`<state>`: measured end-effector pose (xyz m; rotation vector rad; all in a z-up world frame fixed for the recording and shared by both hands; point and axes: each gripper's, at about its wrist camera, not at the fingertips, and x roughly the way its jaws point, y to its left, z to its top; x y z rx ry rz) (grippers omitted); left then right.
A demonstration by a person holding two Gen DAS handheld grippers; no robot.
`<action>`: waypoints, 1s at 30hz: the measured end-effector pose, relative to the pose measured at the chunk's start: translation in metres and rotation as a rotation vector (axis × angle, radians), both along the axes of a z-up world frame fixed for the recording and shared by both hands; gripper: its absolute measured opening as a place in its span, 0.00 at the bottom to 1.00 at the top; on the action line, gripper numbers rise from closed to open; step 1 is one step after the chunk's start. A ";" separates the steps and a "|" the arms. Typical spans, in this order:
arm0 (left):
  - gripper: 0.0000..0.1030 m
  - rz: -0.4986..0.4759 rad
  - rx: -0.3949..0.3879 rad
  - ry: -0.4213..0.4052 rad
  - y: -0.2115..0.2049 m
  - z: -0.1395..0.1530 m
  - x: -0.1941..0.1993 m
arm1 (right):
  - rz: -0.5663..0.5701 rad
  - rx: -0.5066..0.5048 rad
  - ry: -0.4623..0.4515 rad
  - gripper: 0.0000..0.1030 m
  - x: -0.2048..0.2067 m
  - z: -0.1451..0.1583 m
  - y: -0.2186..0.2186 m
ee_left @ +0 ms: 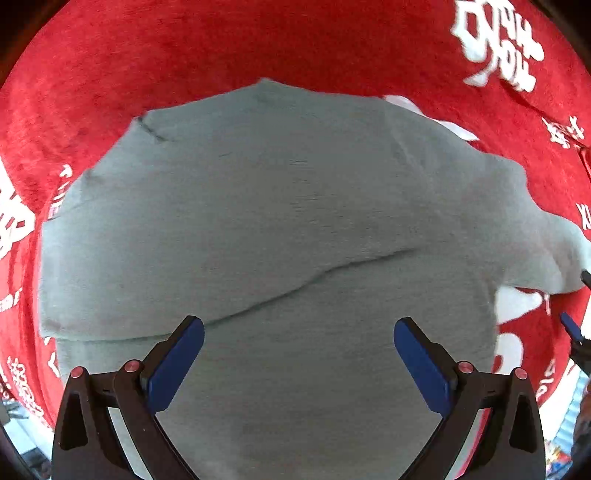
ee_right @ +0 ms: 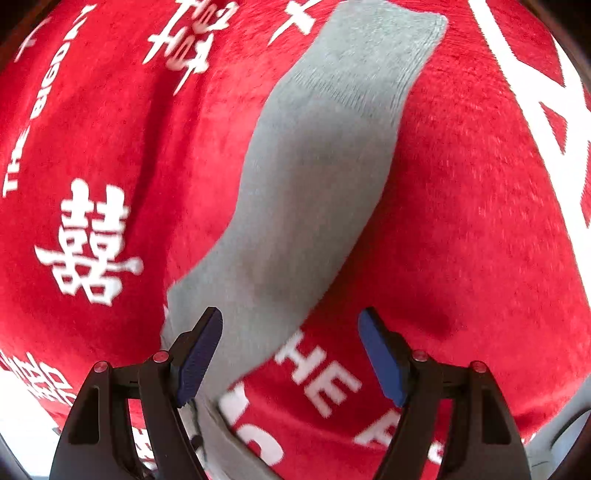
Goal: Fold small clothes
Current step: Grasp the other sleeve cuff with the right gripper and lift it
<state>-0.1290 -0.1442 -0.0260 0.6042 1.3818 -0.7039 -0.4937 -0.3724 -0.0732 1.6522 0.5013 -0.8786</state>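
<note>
Blue pads [ee_left: 177, 365] of our left gripper [ee_left: 298, 363] stand spread wide right under the left wrist lens, with nothing pinched; the grey garment [ee_left: 266, 229] lies flat beneath and between them. We count one garment, folded over itself, with a crease running from lower left to upper right across its middle. It covers most of the red plush blanket [ee_left: 147, 48] that carries it, and its sleeve runs off toward the blanket's right side. White Chinese characters [ee_left: 495, 44] are printed on the blanket near its upper right, too blurred for us to read. At the right edge we see a blue tip of the other tool [ee_left: 570, 325].

From the right wrist, our right gripper [ee_right: 290, 354] is also spread, gripping nothing; its left pad overlaps the near end of the grey sleeve [ee_right: 317, 177]. We see one sleeve, its long axis running from the lower left up to its ribbed cuff [ee_right: 402, 29] at the top. On the blanket [ee_right: 461, 221] we read a white double-happiness character [ee_right: 88, 243], "THE" [ee_right: 321, 373] just below the sleeve, and "THE" again along the left edge.
</note>
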 end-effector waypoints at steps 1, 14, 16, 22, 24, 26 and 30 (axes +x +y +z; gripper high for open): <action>1.00 -0.006 -0.001 0.007 -0.002 0.000 -0.003 | -0.003 0.000 -0.012 0.77 -0.001 -0.001 -0.003; 1.00 -0.017 0.031 -0.003 -0.025 -0.003 -0.022 | -0.104 0.060 -0.195 0.75 -0.002 -0.019 -0.029; 1.00 -0.015 0.029 -0.005 -0.025 -0.003 -0.024 | -0.122 0.072 -0.231 0.55 -0.001 -0.021 -0.029; 1.00 -0.018 0.029 0.001 -0.028 -0.003 -0.018 | -0.089 0.024 -0.316 0.09 0.009 -0.006 -0.032; 1.00 -0.018 0.024 0.005 -0.025 -0.002 -0.016 | -0.049 -0.008 -0.338 0.09 0.020 0.007 -0.035; 1.00 -0.008 0.032 -0.002 -0.022 -0.002 -0.013 | -0.001 -0.041 -0.372 0.09 0.035 0.021 -0.037; 1.00 0.004 0.018 0.031 -0.008 -0.002 0.000 | 0.144 -0.114 -0.410 0.09 0.083 0.055 -0.034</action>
